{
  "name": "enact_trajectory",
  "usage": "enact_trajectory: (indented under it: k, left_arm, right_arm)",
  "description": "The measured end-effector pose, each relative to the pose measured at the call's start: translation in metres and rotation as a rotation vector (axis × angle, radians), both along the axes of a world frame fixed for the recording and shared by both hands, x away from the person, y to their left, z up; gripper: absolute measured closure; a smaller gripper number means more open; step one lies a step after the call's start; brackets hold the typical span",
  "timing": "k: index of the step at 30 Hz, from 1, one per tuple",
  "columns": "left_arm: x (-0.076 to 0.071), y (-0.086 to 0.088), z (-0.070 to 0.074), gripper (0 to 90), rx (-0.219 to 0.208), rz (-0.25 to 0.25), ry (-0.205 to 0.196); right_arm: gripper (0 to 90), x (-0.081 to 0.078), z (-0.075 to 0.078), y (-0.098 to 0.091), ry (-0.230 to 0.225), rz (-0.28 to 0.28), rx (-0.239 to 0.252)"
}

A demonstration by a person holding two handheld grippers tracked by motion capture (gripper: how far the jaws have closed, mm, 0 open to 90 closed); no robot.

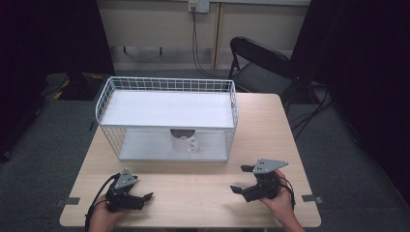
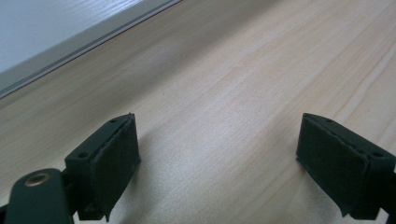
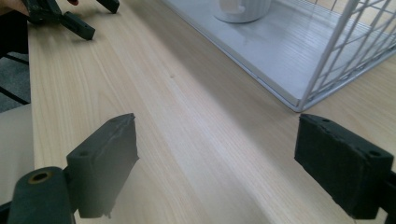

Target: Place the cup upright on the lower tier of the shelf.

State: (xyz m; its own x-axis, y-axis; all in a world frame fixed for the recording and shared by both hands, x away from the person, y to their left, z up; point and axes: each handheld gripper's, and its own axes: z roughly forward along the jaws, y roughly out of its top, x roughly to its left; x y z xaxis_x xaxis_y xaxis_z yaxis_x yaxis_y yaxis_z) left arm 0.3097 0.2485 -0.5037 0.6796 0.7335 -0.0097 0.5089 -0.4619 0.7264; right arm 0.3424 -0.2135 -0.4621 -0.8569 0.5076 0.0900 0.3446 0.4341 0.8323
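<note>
I had both grippers low over the near part of the wooden table (image 1: 193,193), and neither held anything. The left gripper (image 1: 143,197) sat near the table's front left corner, its jaws spread wide with bare wood between them in the left gripper view (image 2: 218,154). The right gripper (image 1: 242,180) sat toward the front right, held in a hand (image 1: 280,200), and its jaws were likewise released, wide apart over empty tabletop in its own view (image 3: 217,158). That view also caught the left gripper's jaws farther off at the top left (image 3: 95,18).

The nearest thing to my tools was a white mug (image 1: 185,140), standing upright on the lower shelf of a white wire rack (image 1: 167,87) in the middle of the table. It stood roughly at the centre of that shelf, near the front edge, with its handle turned toward the right in the high view. In the right gripper view I saw just its base (image 3: 240,11) resting on the pale shelf floor (image 3: 289,51), beside the wire side wall. The upper shelf of the rack lay bare above the mug. Both grippers were well apart from the rack and the mug.

Behind the table stood a black folding chair (image 1: 261,67).
</note>
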Motion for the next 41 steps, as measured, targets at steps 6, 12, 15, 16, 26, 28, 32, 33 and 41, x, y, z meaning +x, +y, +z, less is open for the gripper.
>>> enact_trajectory:
  k: [6, 12, 15, 16, 26, 28, 32, 33, 41]
  left_arm:
    - [0.000, 0.000, 0.000, 12.4, 0.000, 0.000, 0.000]
    - [0.000, 0.000, 0.000, 12.4, 0.000, 0.001, 0.000]
    - [0.000, 0.000, 0.000, 12.4, -0.001, 0.002, 0.000]
    - [0.000, 0.000, 0.000, 12.5, -0.001, 0.002, 0.000]
    - [0.000, 0.000, 0.000, 12.4, -0.001, 0.002, 0.000]
    - [0.000, 0.000, 0.000, 12.4, -0.001, 0.002, 0.000]
    - [0.000, 0.000, 0.000, 12.5, -0.001, 0.002, 0.001]
    - [0.000, 0.000, 0.000, 12.5, -0.001, 0.002, 0.001]
    - [0.000, 0.000, 0.000, 12.4, -0.001, 0.002, 0.000]
  right_arm:
    - [12.3, -0.001, -0.002, -0.012, 0.002, -0.020, -0.012]
    - [12.3, -0.002, -0.006, -0.024, 0.002, -0.031, -0.021]
    - [12.4, -0.002, -0.008, -0.029, 0.002, -0.043, -0.025]
    - [12.3, -0.002, -0.009, -0.031, -0.001, -0.045, -0.029]
    - [12.4, -0.001, -0.021, -0.047, 0.007, -0.069, -0.060]
    - [12.4, -0.001, -0.023, -0.049, 0.007, -0.076, -0.060]
    - [12.3, -0.001, -0.026, -0.051, 0.001, -0.074, -0.076]
    - [12.3, -0.001, -0.028, -0.051, 0.001, -0.070, -0.082]
    - [12.5, -0.001, -0.034, -0.051, 0.007, -0.065, -0.147]
